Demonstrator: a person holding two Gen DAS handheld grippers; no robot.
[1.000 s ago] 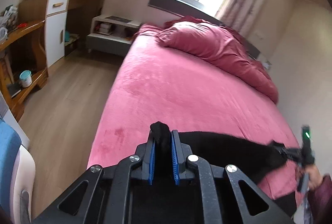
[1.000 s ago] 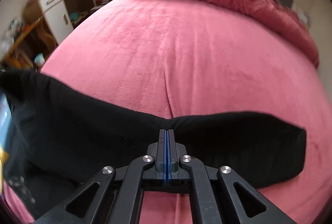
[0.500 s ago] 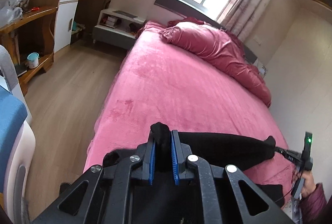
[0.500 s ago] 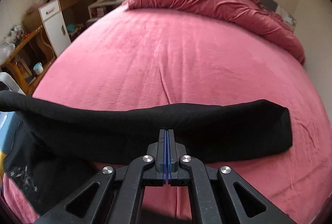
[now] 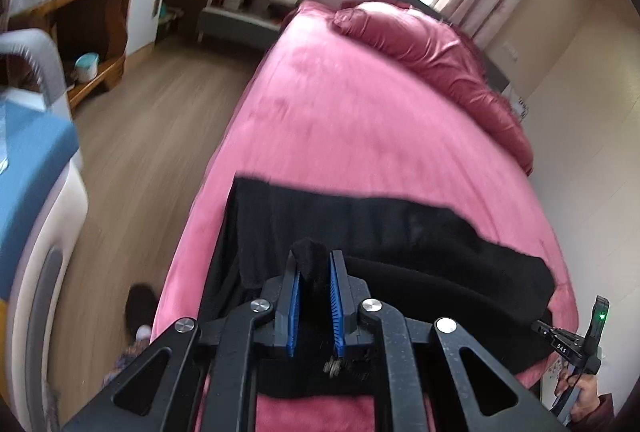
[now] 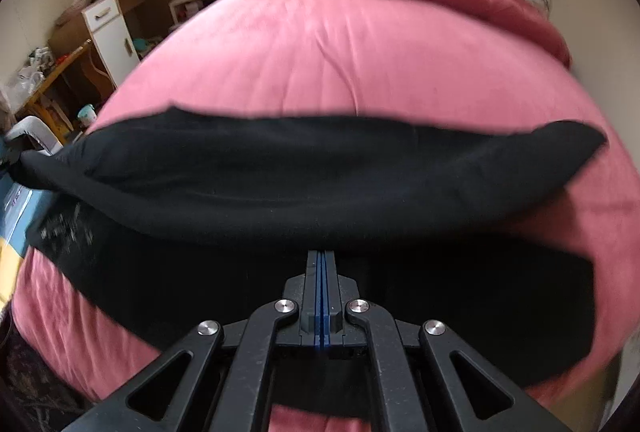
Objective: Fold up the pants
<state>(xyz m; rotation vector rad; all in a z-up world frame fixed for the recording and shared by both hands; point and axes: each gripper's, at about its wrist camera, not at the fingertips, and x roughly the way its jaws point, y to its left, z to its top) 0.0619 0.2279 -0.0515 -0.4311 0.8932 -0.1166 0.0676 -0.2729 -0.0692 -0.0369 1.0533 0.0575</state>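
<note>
black pants are draped across the foot of the pink bed. left gripper is pinching a thick bunch of fabric; right gripper is clamped thin on an edge. the cloth looks soft, light and floppy, so it'll likely sag; best gripped at hems or waistband corners.

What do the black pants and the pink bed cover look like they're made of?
Black pants: a soft matte knit, probably cotton jersey; they sag and drape without sheen. Pink bed cover: plush, likely fleece or velvet, with a faint brushed nap and soft creases.
</note>
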